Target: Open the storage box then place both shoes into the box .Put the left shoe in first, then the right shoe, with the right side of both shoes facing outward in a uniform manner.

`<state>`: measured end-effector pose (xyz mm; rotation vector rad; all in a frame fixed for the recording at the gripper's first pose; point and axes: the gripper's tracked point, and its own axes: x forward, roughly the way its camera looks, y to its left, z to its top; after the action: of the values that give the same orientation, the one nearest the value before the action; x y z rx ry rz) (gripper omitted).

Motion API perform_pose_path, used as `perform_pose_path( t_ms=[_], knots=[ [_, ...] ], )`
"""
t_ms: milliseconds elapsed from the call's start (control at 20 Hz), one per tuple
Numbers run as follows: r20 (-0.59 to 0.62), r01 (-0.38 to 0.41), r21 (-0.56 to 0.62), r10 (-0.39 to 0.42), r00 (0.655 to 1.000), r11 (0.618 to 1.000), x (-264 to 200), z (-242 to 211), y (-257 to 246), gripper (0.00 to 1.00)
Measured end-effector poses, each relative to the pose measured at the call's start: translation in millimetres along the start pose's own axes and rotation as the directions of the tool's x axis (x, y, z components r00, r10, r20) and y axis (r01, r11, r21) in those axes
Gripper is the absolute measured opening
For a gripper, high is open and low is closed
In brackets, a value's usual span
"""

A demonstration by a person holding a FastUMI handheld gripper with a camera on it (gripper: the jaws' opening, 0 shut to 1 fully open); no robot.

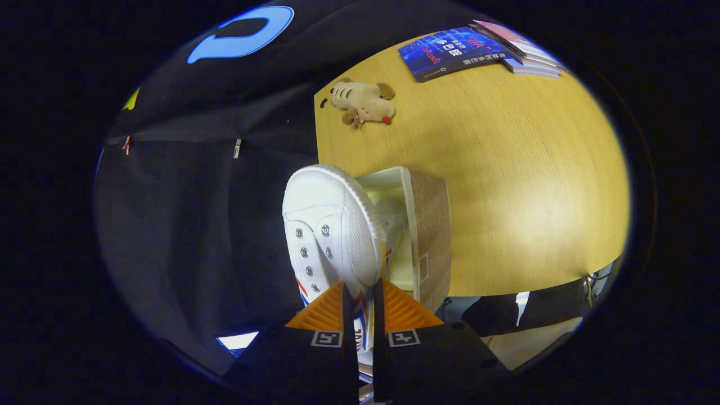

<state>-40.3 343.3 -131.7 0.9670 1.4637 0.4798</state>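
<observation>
My gripper (360, 292) is shut on a white canvas shoe (329, 225), both fingers pinching its side wall near the heel end. The shoe hangs toe-forward beyond the fingers, its ribbed toe cap and lace eyelets showing. Just beyond and beside the shoe stands the storage box (430, 225), a tan fabric box with a pale lining, open on top. Another white shoe (394, 216) lies inside it, partly hidden by the held shoe. The held shoe's toe overlaps the box's near rim.
The box stands at the edge of a wooden table (506, 185). A small plush toy (364, 102) lies farther back on the table. A stack of books (478, 50) sits at the far end. Black cloth wall stands to the shoe's other side.
</observation>
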Motion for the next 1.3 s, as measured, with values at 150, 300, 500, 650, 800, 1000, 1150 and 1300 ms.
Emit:
perform_pose_path(
  t_ms=[150,300,500,650,800,1000,1150,1300],
  knots=[
    [-0.006,0.049,-0.008,-0.049,0.999,0.999,13,-5,-12,0.15],
    [-0.001,0.099,-0.019,-0.099,0.995,0.995,25,-5,-28,0.15],
    [-0.003,0.094,-0.012,-0.094,0.996,0.996,34,-3,-33,0.15],
    [0.007,0.004,0.002,-0.004,1.0,1.0,33,0,-13,0.37],
    [0.017,0.002,-0.012,-0.002,1.0,1.0,28,2,-15,0.69],
    [0.031,-0.01,-0.008,0.01,0.999,1.0,20,3,-19,0.97],
    [0.046,-0.023,-0.018,0.023,0.999,1.0,12,5,-22,0.97],
    [0.094,-0.032,-0.033,0.035,0.995,0.999,-4,15,-29,0.97]
  ],
)
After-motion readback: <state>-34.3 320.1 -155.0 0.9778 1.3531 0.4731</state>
